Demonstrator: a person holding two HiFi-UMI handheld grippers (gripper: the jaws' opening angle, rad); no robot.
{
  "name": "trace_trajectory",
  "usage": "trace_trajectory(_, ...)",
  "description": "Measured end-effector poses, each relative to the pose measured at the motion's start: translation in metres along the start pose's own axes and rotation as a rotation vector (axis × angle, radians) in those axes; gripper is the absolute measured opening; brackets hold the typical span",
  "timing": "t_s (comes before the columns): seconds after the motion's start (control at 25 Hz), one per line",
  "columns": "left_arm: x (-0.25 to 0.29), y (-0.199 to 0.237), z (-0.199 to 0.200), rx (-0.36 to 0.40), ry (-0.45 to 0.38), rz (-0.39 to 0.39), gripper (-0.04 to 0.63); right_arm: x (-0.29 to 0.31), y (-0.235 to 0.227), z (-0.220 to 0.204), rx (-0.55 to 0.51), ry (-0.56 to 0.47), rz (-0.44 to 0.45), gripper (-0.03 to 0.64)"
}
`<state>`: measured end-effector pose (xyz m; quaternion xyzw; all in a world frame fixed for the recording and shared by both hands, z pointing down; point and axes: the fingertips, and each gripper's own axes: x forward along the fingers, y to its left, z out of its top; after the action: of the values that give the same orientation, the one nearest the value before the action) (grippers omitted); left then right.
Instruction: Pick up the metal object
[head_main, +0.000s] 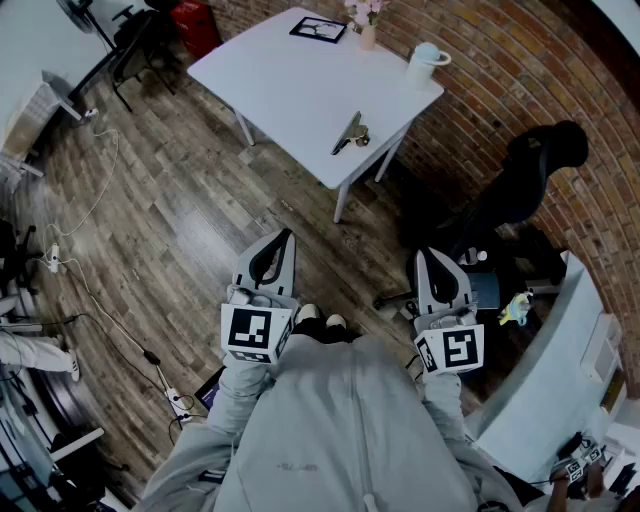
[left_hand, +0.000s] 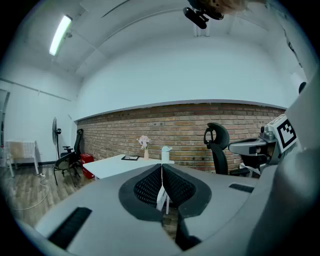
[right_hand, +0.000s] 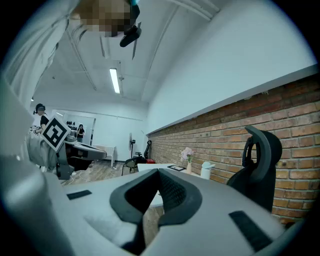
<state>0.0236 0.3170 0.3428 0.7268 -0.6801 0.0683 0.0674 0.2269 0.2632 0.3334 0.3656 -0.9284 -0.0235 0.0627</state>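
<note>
The metal object (head_main: 350, 133), a slim grey tool, lies near the front right edge of the white table (head_main: 290, 85), far ahead of me. Both grippers hang close to my body over the wooden floor, well short of the table. My left gripper (head_main: 285, 236) has its jaws pressed together with nothing in them, and in its own view the closed jaws (left_hand: 161, 172) point toward the table (left_hand: 117, 162). My right gripper (head_main: 424, 253) is shut and empty too, its tips (right_hand: 158, 175) aimed along the brick wall. Neither gripper view shows the metal object.
On the table stand a white jug (head_main: 425, 62), a small vase of pink flowers (head_main: 366, 30) and a black-framed picture (head_main: 319, 29). A black office chair (head_main: 520, 190) sits right of the table by the brick wall. Cables (head_main: 70, 250) trail over the floor at left.
</note>
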Motion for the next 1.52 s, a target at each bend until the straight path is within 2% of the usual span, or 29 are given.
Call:
trace_trajectory(0.16,-0.005,-0.006,-0.004,0.0,0.001,0.012,0.028,-0.006,0.002,0.0,0.018,-0.023,0.013,0.025)
trace_trajectory(0.44,-0.007,-0.011,-0.011,-0.013,0.004,0.044,0.028,-0.006,0.017,-0.007,0.018,-0.018,0.096,0.025)
trace_trajectory(0.72,0.024,0.004,-0.013,-0.027,0.009,0.035,0.028,0.034,0.015,-0.012,0.027,-0.002,0.12,0.025)
trace_trajectory(1.12,0.119,0.075,0.013,-0.017,0.002,-0.009,0.028,0.15,-0.017,0.0,0.041,0.003,0.074,0.025)
trace_trajectory(1.52,0.196,0.153,0.033,0.002,0.026,-0.093,0.028,0.248,-0.035,0.006,0.063,0.037,-0.028,0.025)
